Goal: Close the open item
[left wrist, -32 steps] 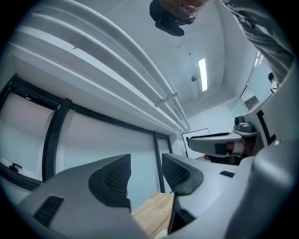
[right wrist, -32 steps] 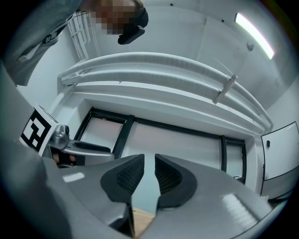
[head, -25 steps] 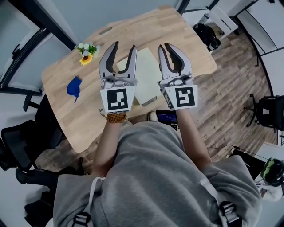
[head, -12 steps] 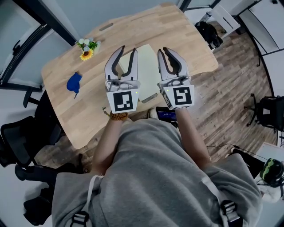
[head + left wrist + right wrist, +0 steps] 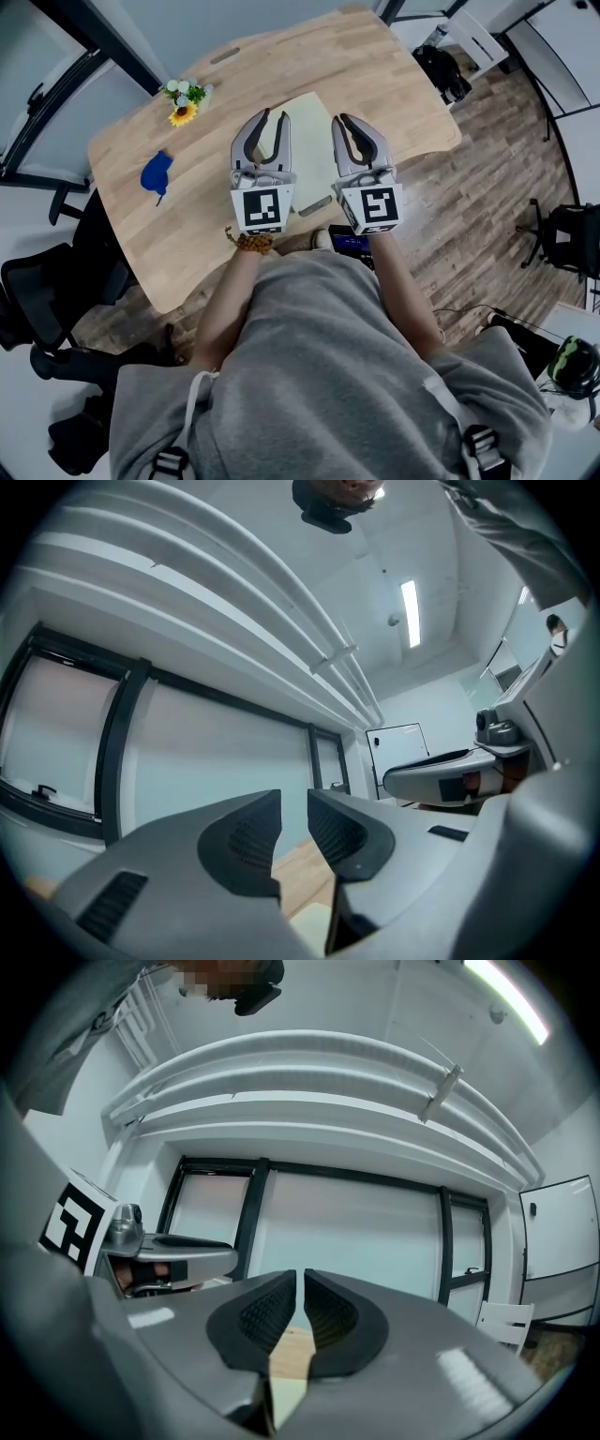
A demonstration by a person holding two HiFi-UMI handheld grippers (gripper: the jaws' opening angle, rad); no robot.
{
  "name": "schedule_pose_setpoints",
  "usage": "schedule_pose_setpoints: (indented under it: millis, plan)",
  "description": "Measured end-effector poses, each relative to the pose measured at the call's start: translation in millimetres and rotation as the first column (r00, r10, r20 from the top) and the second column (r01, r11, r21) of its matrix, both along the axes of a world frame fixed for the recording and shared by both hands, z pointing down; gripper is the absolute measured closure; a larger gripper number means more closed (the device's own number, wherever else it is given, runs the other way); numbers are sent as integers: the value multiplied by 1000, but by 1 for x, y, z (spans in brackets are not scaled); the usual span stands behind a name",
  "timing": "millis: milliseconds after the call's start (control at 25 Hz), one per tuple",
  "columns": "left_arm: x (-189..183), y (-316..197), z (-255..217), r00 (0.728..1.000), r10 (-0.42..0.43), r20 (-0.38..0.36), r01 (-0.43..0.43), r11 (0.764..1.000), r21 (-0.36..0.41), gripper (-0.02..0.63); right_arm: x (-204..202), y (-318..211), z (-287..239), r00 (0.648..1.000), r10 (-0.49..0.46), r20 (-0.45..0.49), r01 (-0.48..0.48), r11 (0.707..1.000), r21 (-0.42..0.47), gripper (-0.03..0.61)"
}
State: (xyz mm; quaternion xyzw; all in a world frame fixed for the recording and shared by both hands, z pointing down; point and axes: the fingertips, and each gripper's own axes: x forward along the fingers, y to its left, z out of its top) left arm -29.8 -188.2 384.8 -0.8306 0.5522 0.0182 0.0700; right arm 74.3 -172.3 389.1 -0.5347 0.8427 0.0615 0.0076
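Observation:
A pale cream flat rectangular item (image 5: 307, 155) lies on the wooden table (image 5: 187, 234); it looks flat, and whether it is open I cannot tell. My left gripper (image 5: 273, 119) hovers over its left edge and my right gripper (image 5: 346, 121) over its right edge, both above it and not touching. The left gripper (image 5: 293, 803) has its jaws closing, a narrow gap between them and nothing in it. The right gripper (image 5: 300, 1283) is also closing, down to a thin slit with nothing in it. In both gripper views the jaws point up at the windows and ceiling.
A blue object (image 5: 156, 179) and a small bunch of flowers (image 5: 183, 100) sit on the table's left part. A dark device with a lit screen (image 5: 352, 246) is by the table's near edge. Black office chairs (image 5: 37, 309) (image 5: 572, 234) stand left and right; a black bag (image 5: 437, 71) lies on the floor.
Both grippers have drawn in a little toward each other over the cream item. The left jaws have narrowed markedly, the right jaws slightly.

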Motion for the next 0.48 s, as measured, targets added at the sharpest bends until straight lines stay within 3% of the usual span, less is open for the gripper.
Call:
schedule_pose_setpoints:
  millis: [480]
  plan:
    - [2, -1, 55, 999, 23, 28, -19, 992, -128, 551, 0, 3, 37, 998, -11, -57, 7, 997, -80, 560]
